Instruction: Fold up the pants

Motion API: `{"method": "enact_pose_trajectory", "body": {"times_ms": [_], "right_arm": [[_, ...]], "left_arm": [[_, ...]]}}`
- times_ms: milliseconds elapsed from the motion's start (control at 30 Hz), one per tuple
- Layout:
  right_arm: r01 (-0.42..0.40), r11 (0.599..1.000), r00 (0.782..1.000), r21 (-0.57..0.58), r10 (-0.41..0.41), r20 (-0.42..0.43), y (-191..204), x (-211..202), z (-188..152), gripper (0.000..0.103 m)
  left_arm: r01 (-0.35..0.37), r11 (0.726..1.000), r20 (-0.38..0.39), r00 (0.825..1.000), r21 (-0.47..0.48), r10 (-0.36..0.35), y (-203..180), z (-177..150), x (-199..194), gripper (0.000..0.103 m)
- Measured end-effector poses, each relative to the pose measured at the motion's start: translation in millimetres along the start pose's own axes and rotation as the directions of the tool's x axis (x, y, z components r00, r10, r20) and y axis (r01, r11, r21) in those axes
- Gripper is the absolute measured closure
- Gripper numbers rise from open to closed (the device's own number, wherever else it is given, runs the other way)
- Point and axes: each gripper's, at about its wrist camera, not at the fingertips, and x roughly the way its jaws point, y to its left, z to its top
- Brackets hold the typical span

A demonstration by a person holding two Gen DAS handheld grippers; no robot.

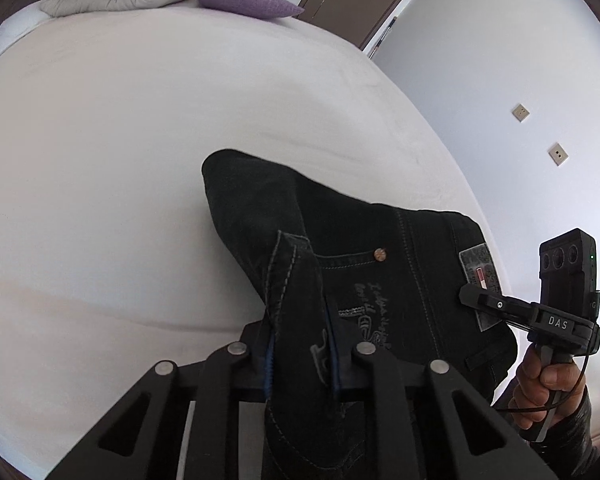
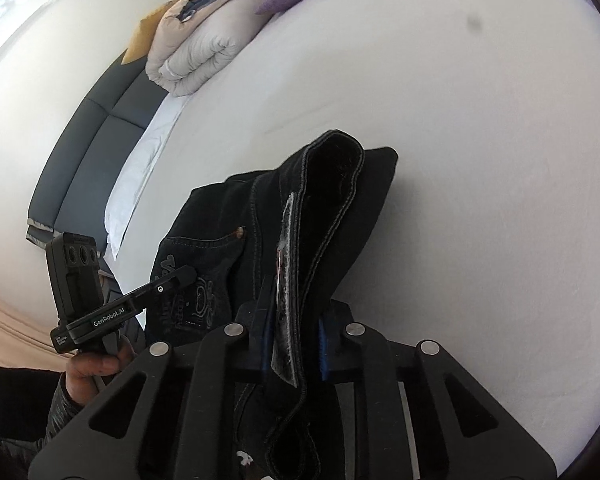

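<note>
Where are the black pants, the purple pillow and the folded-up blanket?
black pants (image 1: 380, 240), left wrist view, on the dark denim above the pocket.
purple pillow (image 1: 248, 0), left wrist view, on its middle.
folded blanket (image 2: 204, 52), right wrist view, on its white rolled side.

A bedroom: white bed (image 1: 140, 120), folded duvet (image 2: 204, 52), purple pillow (image 1: 248, 0).

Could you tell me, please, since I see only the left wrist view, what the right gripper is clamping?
Observer: The right gripper is shut on the black jeans at the waistband, beside the leather patch.
Operator: Thank you. What lies past the folded duvet?
Observer: Behind the folded duvet sits a mustard-yellow cushion.
Operator: And the bed's head end?
Observer: A dark padded headboard runs beside a white pillow.
</note>
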Motion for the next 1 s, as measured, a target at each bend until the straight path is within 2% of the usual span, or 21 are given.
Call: {"method": "enact_pose_trajectory", "body": {"times_ms": [133, 233, 333, 500, 600, 667, 733, 767, 833, 867, 900, 933, 967, 1000], "right_arm": [[-0.009, 1.000, 0.998, -0.019, 0.010, 0.069, 4.7, -29.1, 26.1, 0.087], [-0.001, 1.000, 0.994, -0.004, 0.001, 0.111, -8.3, -47.4, 53.2, 0.087], [0.004, 1.000, 0.989, 0.012, -0.006, 0.148, -26.4, -55.6, 84.3, 0.087], [0.034, 0.998, 0.989, 0.055, -0.042, 0.140, -68.5, -36.7, 131.0, 0.087], [0.064, 0.994, 0.993, 0.087, -0.072, 0.098, -100.3, -10.2, 147.4, 0.086], [0.097, 0.987, 0.991, 0.125, -0.107, 0.077, -124.9, 2.6, 146.7, 0.077], [0.030, 0.986, 0.993, 0.163, -0.048, 0.110, -141.5, 4.6, 140.6, 0.075], [0.003, 0.987, 0.991, 0.163, -0.025, 0.131, -144.5, 4.3, 136.8, 0.074], [0.007, 0.986, 0.988, 0.168, -0.033, 0.152, -146.5, -4.7, 129.4, 0.069], [0.016, 0.985, 0.985, 0.172, -0.046, 0.168, -145.6, -12.5, 124.8, 0.059], [0.030, 0.984, 0.979, 0.174, -0.064, 0.192, -144.3, -21.6, 119.3, 0.054], [0.062, 0.982, 0.972, 0.178, -0.100, 0.213, -141.9, -33.2, 112.6, 0.051], [0.088, 0.980, 0.966, 0.176, -0.127, 0.227, -136.1, -42.0, 103.8, 0.046], [0.107, 0.980, 0.957, 0.165, -0.147, 0.249, -130.0, -54.1, 96.3, 0.045]], "left_arm": [[0.027, 0.998, 0.053, 0.998, 0.059, -0.030, -27.4, 30.3, -4.5, 0.083], [0.036, 0.991, 0.067, 0.997, 0.129, -0.044, -48.2, 63.0, 14.2, 0.083], [0.041, 0.986, 0.070, 0.996, 0.160, -0.053, -60.4, 94.3, 39.7, 0.082], [0.015, 0.990, 0.037, 0.999, 0.139, -0.021, -48.0, 128.2, 86.3, 0.082], [-0.027, 0.993, -0.006, 1.000, 0.119, 0.028, -34.2, 123.9, 113.1, 0.080], [-0.034, 0.995, -0.012, 0.999, 0.097, 0.035, -25.4, 115.6, 123.4, 0.069], [-0.058, 0.994, -0.004, 0.998, 0.091, 0.058, -22.3, 107.4, 125.2, 0.058], [-0.061, 0.994, 0.003, 0.998, 0.090, 0.061, -21.0, 103.7, 122.6, 0.058], [-0.079, 0.992, 0.024, 0.997, 0.097, 0.077, -25.0, 95.5, 111.6, 0.058], [-0.098, 0.989, 0.043, 0.995, 0.107, 0.093, -28.8, 93.1, 103.4, 0.058], [-0.127, 0.985, 0.080, 0.990, 0.119, 0.118, -33.8, 89.4, 91.2, 0.056], [-0.164, 0.977, 0.141, 0.979, 0.135, 0.145, -41.6, 83.0, 73.2, 0.051], [-0.189, 0.971, 0.200, 0.967, 0.149, 0.158, -48.8, 76.4, 56.3, 0.038], [-0.227, 0.960, 0.278, 0.945, 0.164, 0.175, -59.2, 67.2, 34.9, 0.029]]}}
